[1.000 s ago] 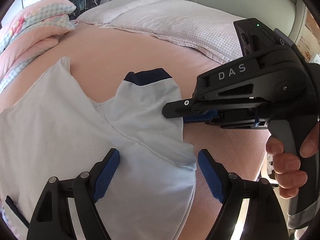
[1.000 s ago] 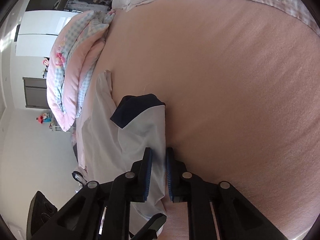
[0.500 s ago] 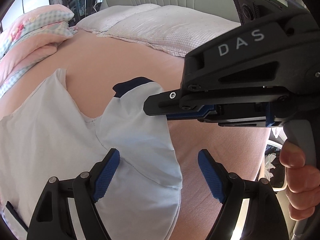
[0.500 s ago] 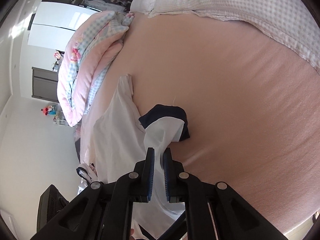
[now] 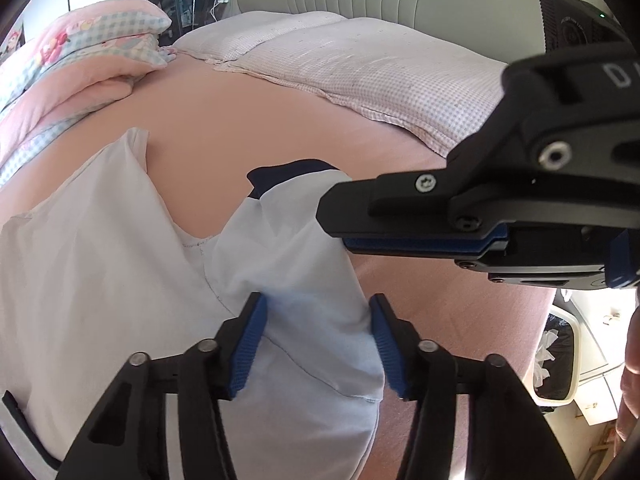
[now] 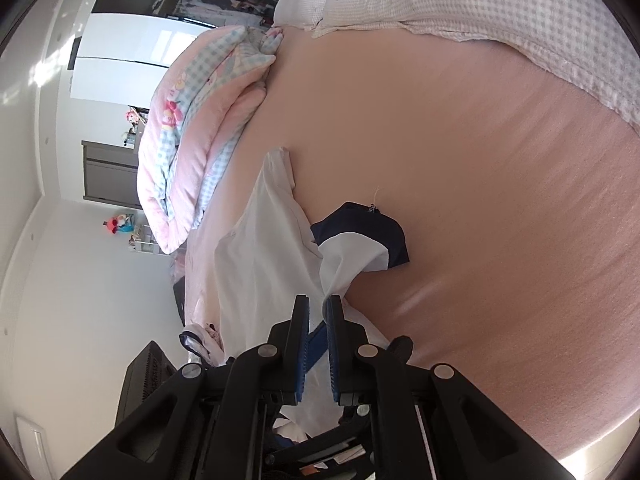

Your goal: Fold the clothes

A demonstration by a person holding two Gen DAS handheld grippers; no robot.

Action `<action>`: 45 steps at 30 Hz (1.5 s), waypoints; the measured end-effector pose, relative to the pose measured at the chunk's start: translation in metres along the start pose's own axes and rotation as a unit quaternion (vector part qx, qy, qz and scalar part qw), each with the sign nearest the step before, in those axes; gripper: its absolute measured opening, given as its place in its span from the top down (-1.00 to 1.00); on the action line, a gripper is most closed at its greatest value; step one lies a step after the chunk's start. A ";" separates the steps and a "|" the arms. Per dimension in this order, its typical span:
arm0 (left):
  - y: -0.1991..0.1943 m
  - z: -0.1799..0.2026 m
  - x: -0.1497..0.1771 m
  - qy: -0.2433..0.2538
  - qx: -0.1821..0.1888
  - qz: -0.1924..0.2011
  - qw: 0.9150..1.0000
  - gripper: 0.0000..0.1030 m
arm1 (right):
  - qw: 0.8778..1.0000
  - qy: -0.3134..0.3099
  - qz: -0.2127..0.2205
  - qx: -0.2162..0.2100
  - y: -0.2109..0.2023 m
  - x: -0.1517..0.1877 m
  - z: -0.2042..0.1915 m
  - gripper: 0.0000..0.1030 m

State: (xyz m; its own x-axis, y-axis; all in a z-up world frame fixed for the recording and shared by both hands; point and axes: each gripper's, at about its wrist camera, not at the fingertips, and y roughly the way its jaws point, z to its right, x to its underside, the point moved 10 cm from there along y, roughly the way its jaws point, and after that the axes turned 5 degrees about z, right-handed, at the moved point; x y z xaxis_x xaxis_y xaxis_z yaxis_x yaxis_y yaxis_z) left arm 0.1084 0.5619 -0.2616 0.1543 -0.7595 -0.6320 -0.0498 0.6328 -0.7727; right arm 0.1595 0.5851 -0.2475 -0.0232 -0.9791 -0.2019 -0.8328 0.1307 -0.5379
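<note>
Right tongs (image 6: 318,312) pinch shirt (image 5: 100,260) sleeve (image 5: 288,248), left tongs (image 5: 316,344) spread astride it; shirt body flat on bed (image 6: 480,200), folds left.

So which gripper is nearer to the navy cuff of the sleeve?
Right. The right gripper is shut on the sleeve just below the navy cuff. The left gripper is open, farther down by the shoulder.
</note>
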 end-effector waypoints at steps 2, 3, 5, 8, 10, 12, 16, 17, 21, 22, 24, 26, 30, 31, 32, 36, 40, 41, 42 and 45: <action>0.002 -0.006 0.000 -0.004 -0.001 0.001 1.000 0.32 | 1.000 0.008 -0.002 -0.013 -0.001 0.001 -0.003 0.87; 0.002 -0.008 0.000 -0.008 0.000 0.002 1.000 0.41 | 1.000 0.013 -0.006 -0.022 -0.001 0.002 -0.004 0.87; 0.005 -0.013 0.000 -0.015 -0.003 0.003 1.000 0.59 | 0.999 0.019 -0.006 -0.030 -0.002 0.003 -0.006 0.87; 0.002 -0.025 0.003 -0.027 -0.002 0.008 1.000 0.67 | 0.999 0.011 -0.009 -0.029 -0.003 0.005 -0.007 0.87; -0.003 -0.021 0.009 -0.030 -0.001 0.016 0.999 0.71 | 1.000 0.005 -0.011 -0.027 -0.003 0.006 -0.008 0.87; -0.009 -0.022 0.011 -0.029 -0.001 0.025 0.999 0.78 | 1.000 -0.007 -0.013 -0.020 -0.003 0.008 -0.009 0.87; -0.011 -0.036 0.006 -0.039 0.008 0.040 0.998 0.90 | 0.999 -0.018 -0.017 -0.024 -0.002 0.011 -0.013 0.86; -0.003 -0.037 0.002 -0.045 0.010 0.041 0.998 0.91 | 0.999 -0.020 -0.017 -0.027 -0.001 0.011 -0.014 0.86; 0.030 -0.022 -0.013 -0.098 0.033 0.038 0.994 0.93 | 0.999 -0.032 -0.017 -0.012 -0.003 0.013 -0.017 0.68; 0.030 -0.020 -0.013 -0.112 0.038 0.037 0.992 0.93 | 0.999 -0.035 -0.014 -0.004 -0.004 0.013 -0.016 0.37; 0.024 -0.019 -0.011 -0.141 0.051 0.033 0.988 0.93 | 0.999 -0.032 -0.008 -0.005 -0.006 0.013 -0.016 -0.07; 0.015 -0.018 -0.002 -0.166 0.062 0.030 0.984 0.93 | 1.000 -0.021 -0.004 -0.016 -0.007 0.014 -0.015 -0.09; -0.011 -0.009 0.014 -0.184 0.065 0.033 0.980 0.93 | 1.000 0.009 -0.012 -0.002 0.002 0.019 -0.002 -0.09; -0.013 -0.009 0.015 -0.183 0.065 0.033 0.980 0.93 | 1.000 0.018 -0.013 -0.003 0.003 0.022 0.001 -0.09; -0.013 -0.010 0.015 -0.183 0.064 0.033 0.980 0.93 | 1.000 0.027 -0.013 -0.005 0.005 0.025 0.003 -0.09; -0.011 -0.010 0.013 -0.172 0.060 0.033 0.983 0.93 | 0.998 0.052 -0.001 0.017 0.012 0.031 0.020 -0.09; -0.008 -0.007 0.010 -0.157 0.054 0.032 0.986 0.93 | 0.994 0.101 0.025 0.023 0.019 0.030 0.032 -0.09; -0.007 -0.007 0.010 -0.154 0.051 0.030 0.986 0.93 | 0.993 0.107 0.035 0.021 0.020 0.028 0.033 -0.09; -0.006 -0.006 0.011 -0.150 0.047 0.028 0.987 0.93 | 0.993 0.112 0.043 0.018 0.022 0.026 0.032 -0.09; -0.006 -0.005 0.011 -0.145 0.043 0.027 0.988 0.93 | 0.989 0.131 0.064 0.011 0.026 0.021 0.031 -0.09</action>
State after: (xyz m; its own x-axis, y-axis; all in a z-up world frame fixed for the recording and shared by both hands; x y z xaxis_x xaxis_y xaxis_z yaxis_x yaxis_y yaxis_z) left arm 0.1054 0.5488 -0.2643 0.4301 -0.6572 -0.6190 0.0168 0.6913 -0.7223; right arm 0.1546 0.5727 -0.2915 -0.2729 -0.9606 -0.0527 -0.8014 0.2573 -0.5400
